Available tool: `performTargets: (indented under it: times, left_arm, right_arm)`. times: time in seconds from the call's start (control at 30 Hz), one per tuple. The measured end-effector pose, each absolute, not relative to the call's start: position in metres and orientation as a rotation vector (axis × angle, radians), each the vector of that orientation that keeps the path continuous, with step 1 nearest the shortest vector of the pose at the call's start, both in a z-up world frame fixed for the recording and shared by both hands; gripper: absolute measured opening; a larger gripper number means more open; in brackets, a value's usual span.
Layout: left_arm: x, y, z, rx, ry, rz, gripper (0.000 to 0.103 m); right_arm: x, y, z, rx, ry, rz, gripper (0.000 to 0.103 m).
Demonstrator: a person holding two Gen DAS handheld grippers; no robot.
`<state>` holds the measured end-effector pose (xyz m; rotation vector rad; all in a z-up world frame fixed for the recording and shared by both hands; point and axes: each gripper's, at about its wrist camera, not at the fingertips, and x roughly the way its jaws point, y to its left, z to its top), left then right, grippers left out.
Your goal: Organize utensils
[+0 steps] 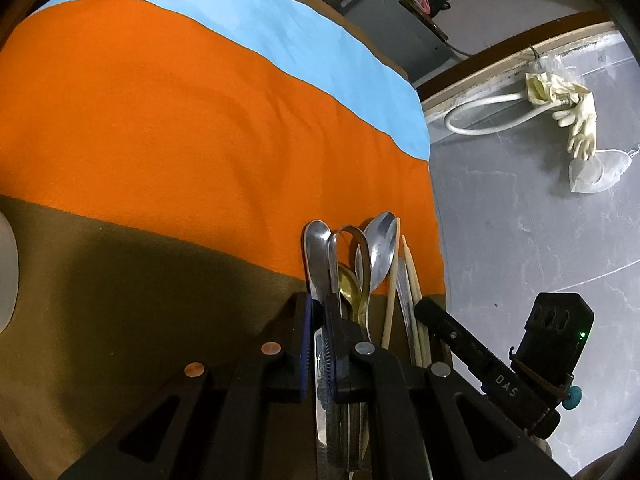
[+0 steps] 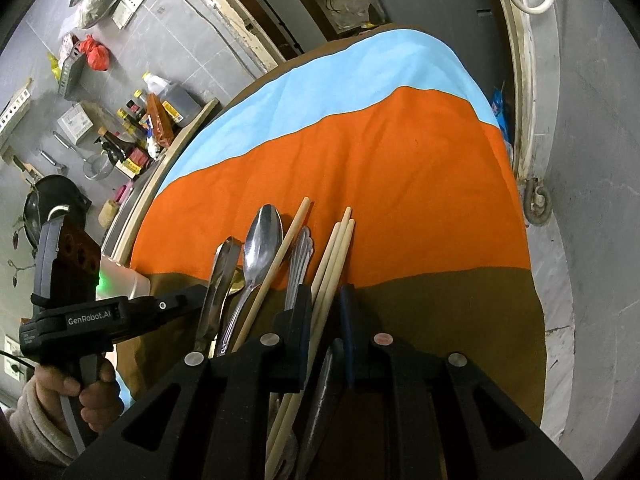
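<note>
Grey tiled floor and walls surround a desk (image 1: 120, 300) draped in a cloth banded light blue, orange and olive brown (image 2: 400, 168). All utensils sit bunched together near the olive band's edge, apparently standing in some holder hidden below both cameras; cannot tell what it is.

Left gripper (image 1: 318, 312): jaws nearly closed, blue pads clamping the flat steel handle of 1 utensil (image 1: 316, 256), which rises straight between them. Just right of it: a looped steel handle (image 1: 354, 248), a small gold-coloured spoon (image 1: 349, 286), a steel spoon with its bowl up (image 1: 380, 244) and pale wooden chopsticks (image 1: 412, 276).

Right gripper (image 2: 326, 300): jaws narrow, 3 pale wooden chopsticks (image 2: 336, 248) running up between the fingers; looks like a grip, though the gap on the right-hand pad side leaves it uncertain. A 4th chopstick (image 2: 280, 256), the steel spoon (image 2: 262, 240) and steel fork tines (image 2: 302, 248) lie just left, outside the jaws.

Judgement: each gripper isolates 1 type, probably to sort by kind.
</note>
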<state>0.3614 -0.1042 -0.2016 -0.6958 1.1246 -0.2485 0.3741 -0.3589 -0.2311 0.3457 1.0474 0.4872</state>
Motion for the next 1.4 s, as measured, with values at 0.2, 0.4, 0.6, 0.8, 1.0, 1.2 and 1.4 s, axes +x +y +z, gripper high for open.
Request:
performTargets:
  times: [0.2, 0.4, 0.6, 0.8, 1.0, 1.2, 1.4]
  left_arm:
    - [0.359, -0.106, -0.197, -0.673, 1.111, -0.225, 0.004]
    - [0.349, -0.106, -0.191, -0.667, 1.094, -0.194, 0.003]
    - [0.339, -0.096, -0.181, -0.644, 1.089, -0.144, 0.002]
    - [0.324, -0.082, -0.176, -0.622, 1.091, -0.085, 0.002]
    - [0.319, -0.075, -0.188, -0.637, 1.127, -0.065, 0.001]
    - [0.316, -0.071, -0.192, -0.682, 1.146, -0.078, 0.008]
    - [0.312, -0.075, -0.189, -0.707, 1.139, -0.141, 0.039]
  right_arm:
    - [0.375, -0.359, -0.232, 0.377, 1.066, 0.484, 0.008]
    - [0.367, -0.357, -0.228, 0.404, 1.070, 0.479, 0.007]
    - [0.359, -0.359, -0.225, 0.407, 1.058, 0.476, 0.004]
    - [0.349, -0.358, -0.212, 0.397, 1.024, 0.497, 0.000]
    - [0.339, -0.344, -0.206, 0.406, 1.033, 0.550, 0.000]
    - [0.323, -0.335, -0.202, 0.326, 1.042, 0.521, 0.001]
    - [0.338, -0.366, -0.195, 0.291, 1.019, 0.408, 0.001]
